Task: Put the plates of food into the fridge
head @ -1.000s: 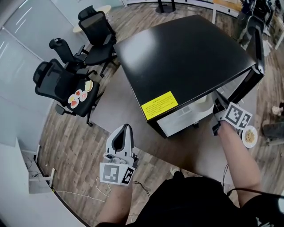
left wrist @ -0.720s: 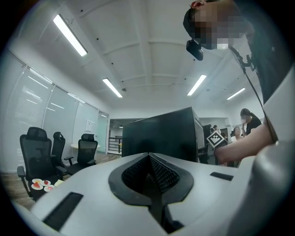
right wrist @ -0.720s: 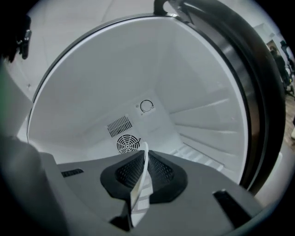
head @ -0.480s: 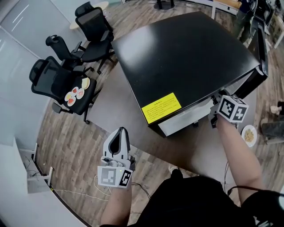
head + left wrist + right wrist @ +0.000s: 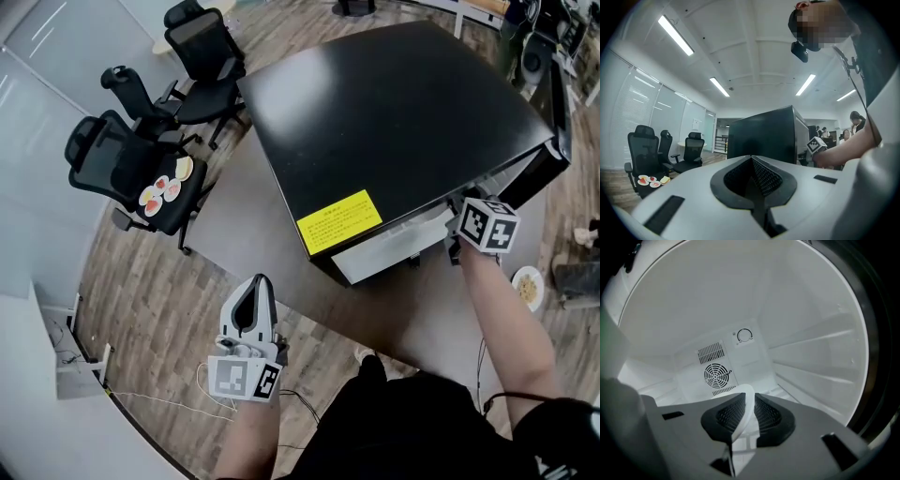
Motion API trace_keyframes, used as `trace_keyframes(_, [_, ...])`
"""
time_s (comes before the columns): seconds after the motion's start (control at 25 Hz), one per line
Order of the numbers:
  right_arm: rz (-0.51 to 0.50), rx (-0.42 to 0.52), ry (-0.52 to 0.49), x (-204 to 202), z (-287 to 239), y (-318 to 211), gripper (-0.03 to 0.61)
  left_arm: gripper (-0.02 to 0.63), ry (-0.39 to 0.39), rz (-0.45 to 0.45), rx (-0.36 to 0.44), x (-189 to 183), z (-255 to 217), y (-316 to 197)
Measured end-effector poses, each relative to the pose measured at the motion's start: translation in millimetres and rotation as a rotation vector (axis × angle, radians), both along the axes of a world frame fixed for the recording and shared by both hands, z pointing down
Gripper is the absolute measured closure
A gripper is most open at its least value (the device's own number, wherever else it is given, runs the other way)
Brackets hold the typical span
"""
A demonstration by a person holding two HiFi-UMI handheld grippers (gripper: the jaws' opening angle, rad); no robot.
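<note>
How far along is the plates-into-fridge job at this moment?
Done: the fridge stands open. In hand: the right gripper, inside the fridge, has just been opening its jaws around a white plate. Left: plates of food on the office chair, another plate on the floor; the left gripper is shut, empty.

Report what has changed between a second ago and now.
The right claw has rolled at the fridge mouth, and its jaws have just been opening, the rim of the white plate still between them. The left claw, shut and empty, dropped a little. The plates of food on the office chair and the plate on the floor stayed put.
</note>
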State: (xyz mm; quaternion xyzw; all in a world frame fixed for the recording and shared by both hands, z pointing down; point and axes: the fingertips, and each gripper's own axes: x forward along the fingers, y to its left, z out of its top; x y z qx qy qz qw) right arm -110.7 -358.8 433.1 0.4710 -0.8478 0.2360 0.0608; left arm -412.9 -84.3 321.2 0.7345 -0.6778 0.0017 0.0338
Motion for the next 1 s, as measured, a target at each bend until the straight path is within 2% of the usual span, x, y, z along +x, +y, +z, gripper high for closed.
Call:
trace_keyframes(0.36, [-0.072,0.004,0.208,8,32,-4,0.511,0.611,-0.017,-0.008,-0.002,17,-4,14])
trace_keyframes(0.56, [-0.111,0.046,0.207,12,37,-2,0.505,0.611,-0.031,-0.015,-0.004,28,-8,21])
trace_keyframes(0.8, [-0.125,0.152,0.306,23,27,1,0.503,0.611,-0.052,-0.009,0.001,51,-16,26])
trace_keyframes(1.0, [-0.135,0.211,0.292,34,11,8,0.503,0.611,-0.062,0.001,0.011,73,-23,27])
